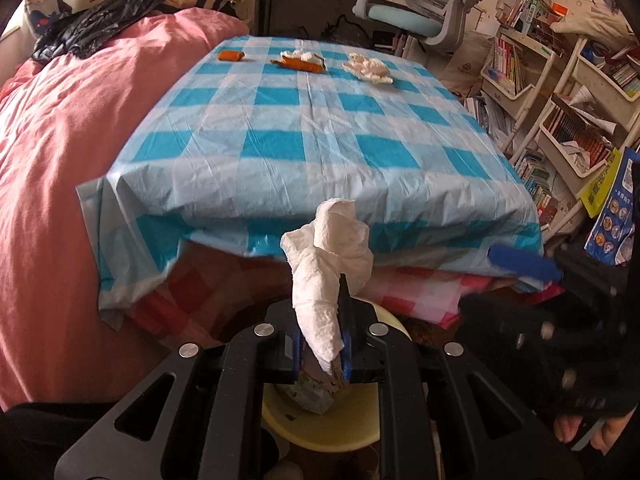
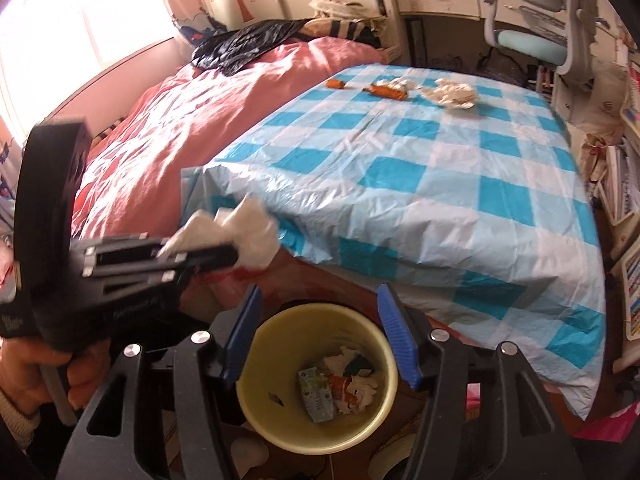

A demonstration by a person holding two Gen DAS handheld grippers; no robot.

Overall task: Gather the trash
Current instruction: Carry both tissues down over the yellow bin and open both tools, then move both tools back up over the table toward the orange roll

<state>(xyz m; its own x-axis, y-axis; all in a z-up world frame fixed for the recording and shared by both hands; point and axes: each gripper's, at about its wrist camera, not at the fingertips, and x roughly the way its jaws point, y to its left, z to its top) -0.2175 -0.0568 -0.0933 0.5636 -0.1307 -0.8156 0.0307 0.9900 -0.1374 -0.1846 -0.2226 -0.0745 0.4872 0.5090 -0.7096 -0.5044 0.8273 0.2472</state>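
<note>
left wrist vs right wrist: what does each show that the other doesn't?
Left wrist only: its own left claw shut on the white tissue seen head-on, and the crowded bookshelves.

Right wrist only: the open right claw with nothing between its pads, the trash lying inside the yellow bin, and the window.

Both: blue checked cloth, pink quilt, and three trash pieces at the far edge.

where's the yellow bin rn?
On the floor at the near edge of the checked tablecloth, seen in the right wrist view: yellow bin sits framed between the open right tool, trash inside.
</note>
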